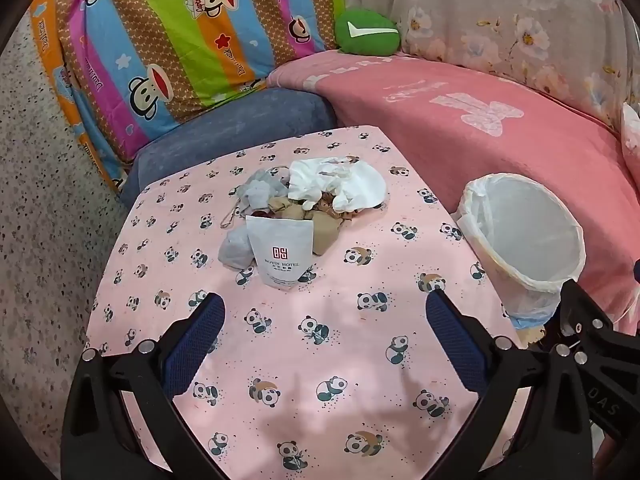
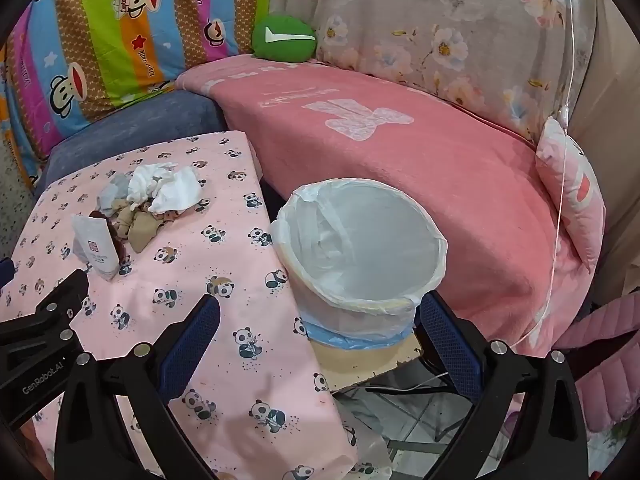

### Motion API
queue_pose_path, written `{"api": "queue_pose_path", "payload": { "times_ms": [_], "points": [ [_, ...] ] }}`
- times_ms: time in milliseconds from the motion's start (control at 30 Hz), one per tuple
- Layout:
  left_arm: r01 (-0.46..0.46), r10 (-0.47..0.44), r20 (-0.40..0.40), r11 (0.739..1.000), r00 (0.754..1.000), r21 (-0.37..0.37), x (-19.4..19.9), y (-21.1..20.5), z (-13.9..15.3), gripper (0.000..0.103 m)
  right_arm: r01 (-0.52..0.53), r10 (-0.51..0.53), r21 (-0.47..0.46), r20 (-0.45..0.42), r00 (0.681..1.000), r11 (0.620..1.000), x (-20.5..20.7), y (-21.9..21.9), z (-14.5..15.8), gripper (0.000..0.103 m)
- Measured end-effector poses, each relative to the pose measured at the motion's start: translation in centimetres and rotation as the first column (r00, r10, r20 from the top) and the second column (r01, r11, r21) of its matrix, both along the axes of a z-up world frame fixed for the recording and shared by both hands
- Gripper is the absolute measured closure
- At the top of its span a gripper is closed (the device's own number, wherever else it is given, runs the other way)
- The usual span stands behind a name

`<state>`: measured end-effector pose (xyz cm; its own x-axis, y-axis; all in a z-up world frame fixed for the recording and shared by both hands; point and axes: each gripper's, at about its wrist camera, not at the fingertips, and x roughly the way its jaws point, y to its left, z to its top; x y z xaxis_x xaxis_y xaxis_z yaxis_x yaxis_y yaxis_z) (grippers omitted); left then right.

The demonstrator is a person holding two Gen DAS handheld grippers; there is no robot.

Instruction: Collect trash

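Observation:
A heap of trash lies on the panda-print tablecloth (image 1: 320, 360): a white hotel pouch (image 1: 280, 254), crumpled white tissue (image 1: 340, 182), brown paper scraps (image 1: 324, 226) and grey wads (image 1: 256, 192). My left gripper (image 1: 322, 308) hovers open over the cloth, short of the pouch, with nothing between its blue pads. A bin with a white liner (image 2: 360, 248) stands just off the table's right edge. My right gripper (image 2: 316, 312) is open too, its fingers straddling the near side of the bin without touching it. The pouch (image 2: 98, 250) and tissue (image 2: 168, 188) show at left in the right wrist view.
A sofa under a pink blanket (image 2: 400, 152) curves behind the table and bin. A striped cartoon quilt (image 1: 160, 48), a green cushion (image 1: 366, 32) and floral fabric (image 2: 440, 32) line the back. A small pink pillow (image 2: 576, 188) lies right. Speckled floor (image 1: 40, 200) runs left of the table.

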<state>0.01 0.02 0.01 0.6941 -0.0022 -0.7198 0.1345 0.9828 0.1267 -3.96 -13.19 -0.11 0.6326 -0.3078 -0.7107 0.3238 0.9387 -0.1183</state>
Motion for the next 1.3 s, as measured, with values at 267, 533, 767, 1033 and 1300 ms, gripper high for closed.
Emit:
{"api": "queue_pose_path", "payload": {
  "times_ms": [267,533,767,1033,1300],
  "points": [
    [-0.001,0.001,-0.002,1.000,1.000,-0.007,-0.1,0.1,0.2,0.007,0.009,-0.009,0.003,0.003,1.000,1.000,-0.4,-0.5,0.0,0.005],
    [0.002,-0.002,0.003,1.000,1.000,-0.009,-0.3,0.0,0.3,0.007,0.009,-0.009,0.000,0.011,1.000,1.000,-0.9,-1.6,0.0,0.005],
    [0.004,-0.004,0.004,1.000,1.000,-0.011,-0.3,0.1,0.2,0.007,0.021,-0.021,-0.009,0.012,1.000,1.000,-0.7,-0.7,0.5,0.005],
    [0.009,-0.009,-0.002,1.000,1.000,-0.006,-0.5,-0.4,0.4,0.007,0.024,-0.024,-0.009,0.010,1.000,1.000,-0.8,-0.9,0.4,0.005],
    [0.010,-0.010,-0.006,1.000,1.000,-0.001,-0.3,-0.7,0.1,0.007,0.027,-0.027,-0.008,0.003,1.000,1.000,-0.5,-1.3,0.2,0.005]
  ]
}}
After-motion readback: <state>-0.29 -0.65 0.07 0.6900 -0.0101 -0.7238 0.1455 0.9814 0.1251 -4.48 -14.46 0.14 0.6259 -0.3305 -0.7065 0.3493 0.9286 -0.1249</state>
